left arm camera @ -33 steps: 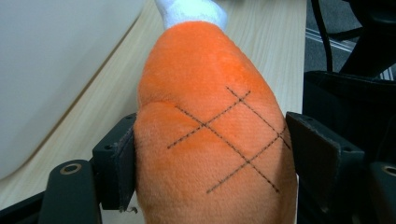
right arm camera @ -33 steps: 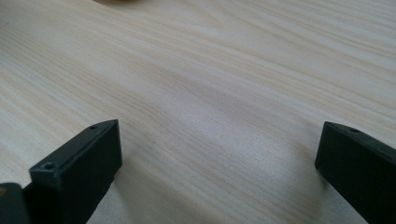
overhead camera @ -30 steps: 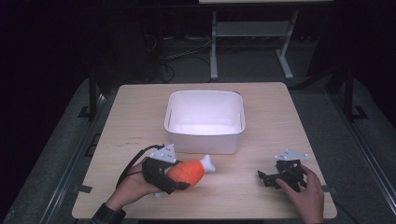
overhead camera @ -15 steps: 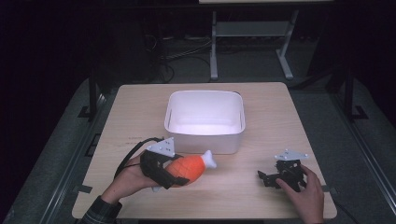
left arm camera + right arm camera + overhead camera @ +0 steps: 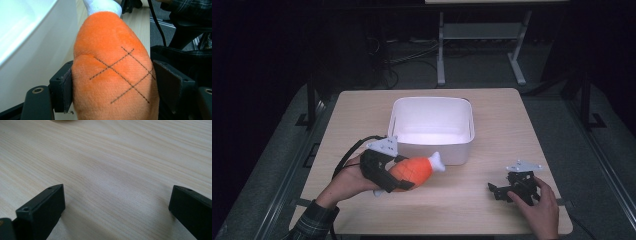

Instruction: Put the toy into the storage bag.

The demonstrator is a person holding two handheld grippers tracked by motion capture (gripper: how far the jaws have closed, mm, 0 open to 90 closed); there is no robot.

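An orange plush drumstick [image 5: 414,170] with a white bone end hangs just above the table, in front of the white bin [image 5: 432,150]. My left gripper [image 5: 401,176] is shut on it. In the left gripper view both pads [image 5: 65,85] press into the plush drumstick's [image 5: 112,62] sides, and the bin's wall [image 5: 30,50] stands close on the left. My right gripper [image 5: 498,190] rests on the table near the front right corner, open. In the right gripper view its jaws stand wide apart over bare wood [image 5: 117,170], with the right gripper [image 5: 117,205] holding nothing.
The light wooden table [image 5: 462,210] has dark floor around it. A metal stand [image 5: 477,35] with cables is behind the far edge. A person's two hands come in from the bottom.
My left gripper has risen with the plush drumstick and come a little closer to the bin's front wall. The right gripper has stayed in place.
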